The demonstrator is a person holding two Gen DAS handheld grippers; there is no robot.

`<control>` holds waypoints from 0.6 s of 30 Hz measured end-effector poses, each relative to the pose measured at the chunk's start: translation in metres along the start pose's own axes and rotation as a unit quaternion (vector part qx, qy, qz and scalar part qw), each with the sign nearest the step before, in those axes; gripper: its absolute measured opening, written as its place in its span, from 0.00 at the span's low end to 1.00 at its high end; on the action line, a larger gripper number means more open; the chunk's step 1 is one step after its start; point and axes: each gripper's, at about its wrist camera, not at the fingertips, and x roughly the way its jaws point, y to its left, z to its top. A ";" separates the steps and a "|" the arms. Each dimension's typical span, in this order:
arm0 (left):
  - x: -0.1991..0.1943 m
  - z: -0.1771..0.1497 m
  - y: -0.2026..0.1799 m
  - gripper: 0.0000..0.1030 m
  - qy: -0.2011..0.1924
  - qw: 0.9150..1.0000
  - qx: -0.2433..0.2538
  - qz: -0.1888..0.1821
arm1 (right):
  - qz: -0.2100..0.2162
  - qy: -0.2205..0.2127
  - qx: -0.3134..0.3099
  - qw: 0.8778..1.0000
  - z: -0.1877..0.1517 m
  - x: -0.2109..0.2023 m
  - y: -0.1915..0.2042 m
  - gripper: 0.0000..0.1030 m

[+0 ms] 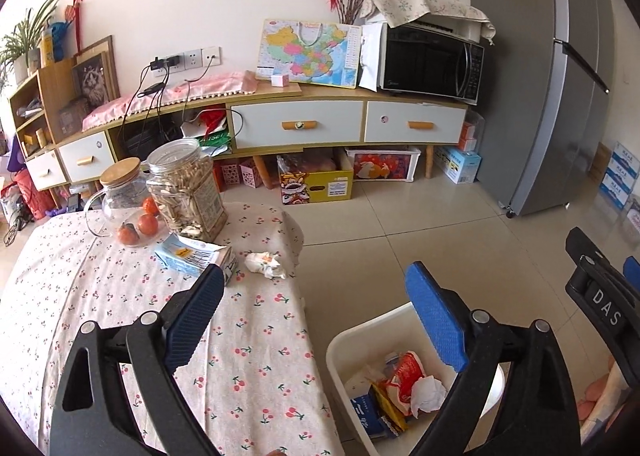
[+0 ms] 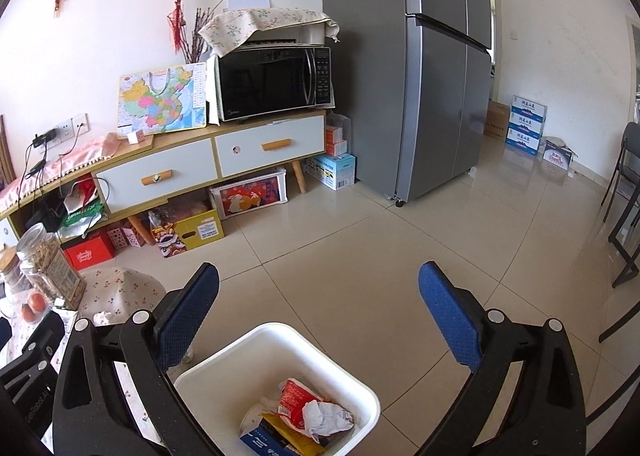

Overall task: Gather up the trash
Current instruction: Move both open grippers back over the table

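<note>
A white trash bin [image 1: 340,348] [image 2: 280,336] stands on the floor beside the table and holds several wrappers, a red packet [image 2: 296,402] and crumpled paper [image 1: 428,394]. My left gripper [image 1: 316,288] is open and empty, straddling the table edge and the bin. A crumpled paper wad [image 1: 267,264] lies near the table's far edge, ahead of the left gripper. A light blue carton [image 1: 192,256] lies flat by it. My right gripper [image 2: 320,288] is open and empty above the bin; it also shows at the right edge of the left wrist view [image 1: 600,296].
The table [image 1: 120,296] has a cherry-print cloth and carries a glass jar of sticks [image 1: 188,191] and a glass jug with orange fruit [image 1: 128,211]. A sideboard with a microwave [image 2: 276,83], floor boxes, a grey fridge [image 2: 432,67] and a dark chair [image 2: 624,215] surround the tiled floor.
</note>
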 end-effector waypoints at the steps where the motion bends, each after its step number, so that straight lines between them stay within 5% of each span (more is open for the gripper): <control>1: 0.001 0.001 0.006 0.87 0.000 1.000 -0.004 0.005 | 0.005 0.000 -0.006 1.000 -0.001 -0.001 0.006 0.93; 18: 0.015 -0.007 0.110 0.87 0.019 0.996 -0.058 0.060 | 0.069 0.012 -0.080 0.994 -0.017 -0.014 0.119 0.93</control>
